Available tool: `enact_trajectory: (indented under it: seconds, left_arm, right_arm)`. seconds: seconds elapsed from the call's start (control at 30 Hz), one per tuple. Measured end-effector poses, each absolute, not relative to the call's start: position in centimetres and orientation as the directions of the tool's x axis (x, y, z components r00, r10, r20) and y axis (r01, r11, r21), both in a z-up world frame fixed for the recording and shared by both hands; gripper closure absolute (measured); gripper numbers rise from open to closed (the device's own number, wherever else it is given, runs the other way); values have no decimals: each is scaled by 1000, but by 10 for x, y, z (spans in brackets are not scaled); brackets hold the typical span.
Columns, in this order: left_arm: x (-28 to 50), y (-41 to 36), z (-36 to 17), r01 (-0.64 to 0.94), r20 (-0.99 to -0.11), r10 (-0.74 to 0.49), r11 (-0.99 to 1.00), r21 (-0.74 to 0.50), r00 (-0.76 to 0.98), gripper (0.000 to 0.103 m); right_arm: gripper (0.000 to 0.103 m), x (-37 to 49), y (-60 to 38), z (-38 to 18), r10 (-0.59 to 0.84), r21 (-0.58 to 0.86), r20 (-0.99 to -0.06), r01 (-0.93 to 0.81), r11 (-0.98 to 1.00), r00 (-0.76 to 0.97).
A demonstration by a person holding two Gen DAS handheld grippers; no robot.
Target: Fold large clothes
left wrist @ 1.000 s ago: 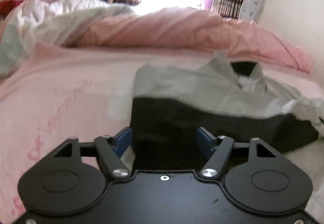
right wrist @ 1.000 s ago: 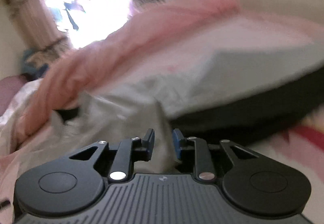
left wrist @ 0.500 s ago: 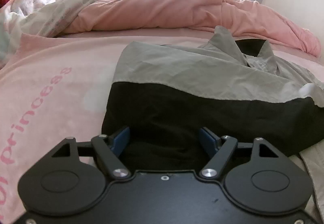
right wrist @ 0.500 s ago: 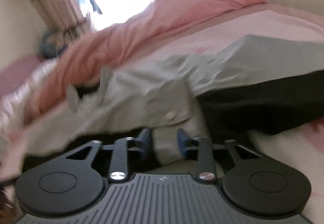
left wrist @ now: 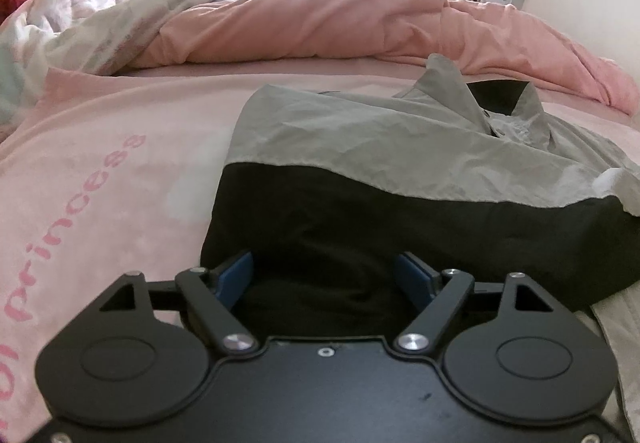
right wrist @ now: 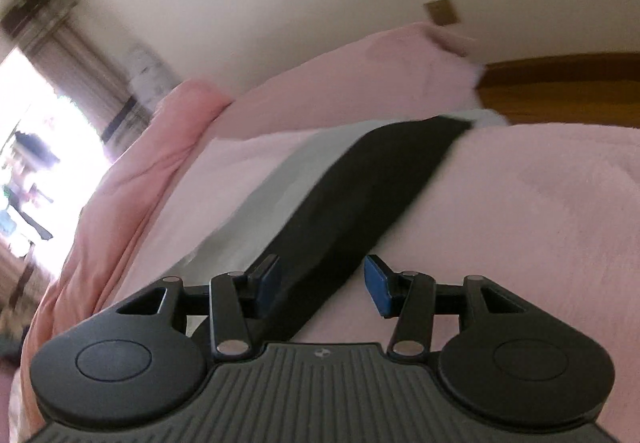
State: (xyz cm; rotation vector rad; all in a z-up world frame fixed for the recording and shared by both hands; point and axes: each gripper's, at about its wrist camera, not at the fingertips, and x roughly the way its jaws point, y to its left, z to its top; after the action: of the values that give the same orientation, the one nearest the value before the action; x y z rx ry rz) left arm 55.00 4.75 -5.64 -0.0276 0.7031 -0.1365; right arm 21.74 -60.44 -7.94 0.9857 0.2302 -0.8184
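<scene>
Here the left gripper (left wrist: 325, 277) hovers low with its jaws spread wide and empty over the near dark hem of the shirt (left wrist: 400, 171), probably lined up to pinch that edge for the next fold. The right gripper (right wrist: 320, 283), likewise released and holding nothing, straddles the dark band running off toward one o'clock in its tilted view. The shirt lies on the pink bedsheet (left wrist: 120, 147), grey above and black below, partly folded and creased, its collar (left wrist: 496, 99) standing up at two o'clock before the bunched pink duvet (left wrist: 340, 27).
</scene>
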Motion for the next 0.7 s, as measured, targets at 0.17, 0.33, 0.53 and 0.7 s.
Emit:
enact_trajectory:
  seconds: [0.17, 0.33, 0.53, 0.7]
  left_arm:
    - [553, 46, -56, 102, -647, -124, 992, -71, 752, 23]
    - [556, 44, -55, 93, -650, -113, 994, -65, 751, 23]
    - [556, 40, -56, 93, -649, -105, 994, -53, 753, 22]
    - [555, 44, -54, 97, -649, -116, 993, -64, 752, 22]
  right_arm:
    - [48, 229, -621, -87, -549, 687, -483, 684, 244, 682]
    - [47, 224, -639, -94, -596, 738, -431, 645, 200, 678]
    - [50, 222, -644, -92, -625, 750, -438, 646, 142, 646]
    - [93, 237, -632, -64, -671, 641, -444, 733, 226, 594]
